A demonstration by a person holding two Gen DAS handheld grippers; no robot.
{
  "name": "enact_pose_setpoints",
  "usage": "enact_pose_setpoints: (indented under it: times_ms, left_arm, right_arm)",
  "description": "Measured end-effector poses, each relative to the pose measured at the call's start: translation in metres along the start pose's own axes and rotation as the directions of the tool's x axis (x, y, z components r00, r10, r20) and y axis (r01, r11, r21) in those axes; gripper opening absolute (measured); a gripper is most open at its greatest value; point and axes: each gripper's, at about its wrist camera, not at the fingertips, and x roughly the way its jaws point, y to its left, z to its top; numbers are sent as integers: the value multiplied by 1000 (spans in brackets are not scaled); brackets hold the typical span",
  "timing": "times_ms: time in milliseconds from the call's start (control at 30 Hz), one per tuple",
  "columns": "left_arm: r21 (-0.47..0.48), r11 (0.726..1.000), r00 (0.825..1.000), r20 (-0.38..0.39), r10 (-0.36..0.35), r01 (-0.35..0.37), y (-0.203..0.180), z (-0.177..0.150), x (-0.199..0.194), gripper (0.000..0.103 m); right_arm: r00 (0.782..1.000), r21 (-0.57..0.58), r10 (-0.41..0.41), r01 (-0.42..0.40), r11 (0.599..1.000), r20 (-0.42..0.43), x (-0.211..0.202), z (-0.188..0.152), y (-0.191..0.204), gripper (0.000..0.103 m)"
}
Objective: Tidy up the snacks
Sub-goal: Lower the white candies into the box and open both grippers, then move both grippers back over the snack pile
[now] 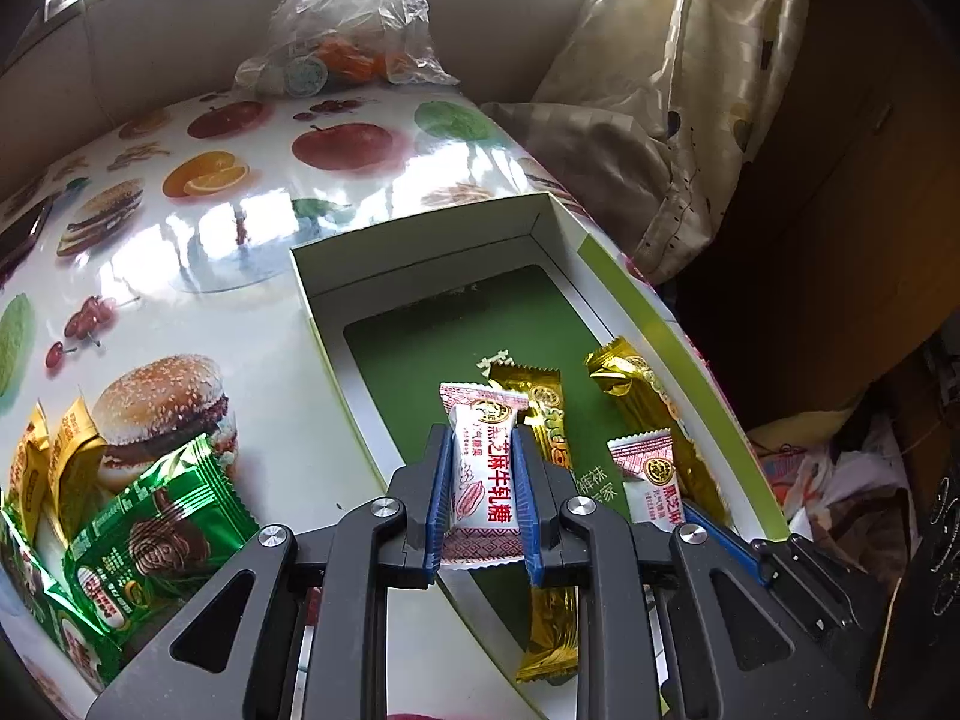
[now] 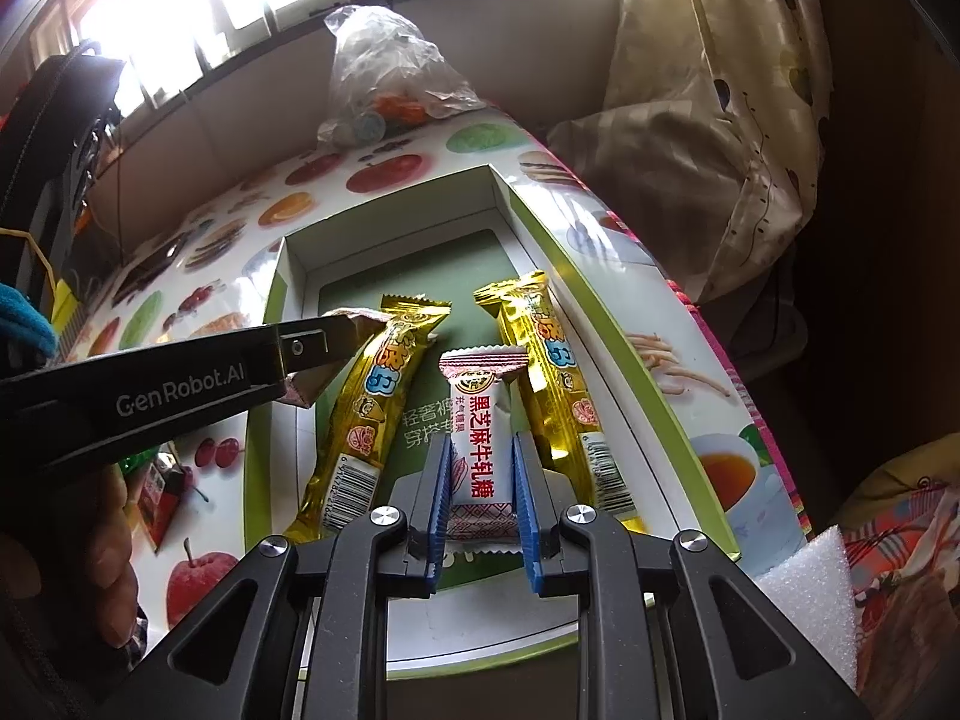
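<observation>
From the left wrist view we see the left gripper (image 1: 482,480), its blue-padded jaws clamped on a white nougat candy with red lettering (image 1: 480,474), held over the near left part of the shallow white cardboard box with a green floor (image 1: 420,252) that stands on the glossy fruit-and-burger printed tabletop (image 1: 180,228). In the box lie two gold foil snack bars (image 1: 642,396) and a second white nougat candy (image 1: 645,474); outside it, at the left, green foil snack packets (image 1: 150,534) and small orange packets (image 1: 66,462) wait unsorted, so we judge the step to be placing candy into the box, with sorting well short of done. From the right wrist view we see the right gripper (image 2: 480,498), its jaws narrow and closed on the second white candy, which lies between the two gold bars on the box floor; the black arm of the left gripper crosses from the left edge with its own candy at its tip. We judge that the next move calls for parting each pair of jaws once its candy rests flat, then lifting clear without dragging the bars. We cannot tell whether the left-held candy touches the floor; the contents of the clear plastic bag (image 2: 390,84) at the table's far end are indistinct, and the box's near edge is hidden behind the gripper bodies.
</observation>
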Motion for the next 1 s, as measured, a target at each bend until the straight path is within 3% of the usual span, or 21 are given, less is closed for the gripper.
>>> enact_pose_setpoints:
  times_ms: [367, 1000]
  left_arm:
    - [13, 1000, 1000, -2, 5, -5, -3, -2, 1, 21]
    - [27, 999, 999, 29, 33, -34, -4, -5, -14, 21]
  right_arm:
    - [1000, -4, -6, 6, 1000, 3, 0, 0, 0, 20]
    - [1000, -1, -15, 15, 1000, 22, -8, 0, 3, 33]
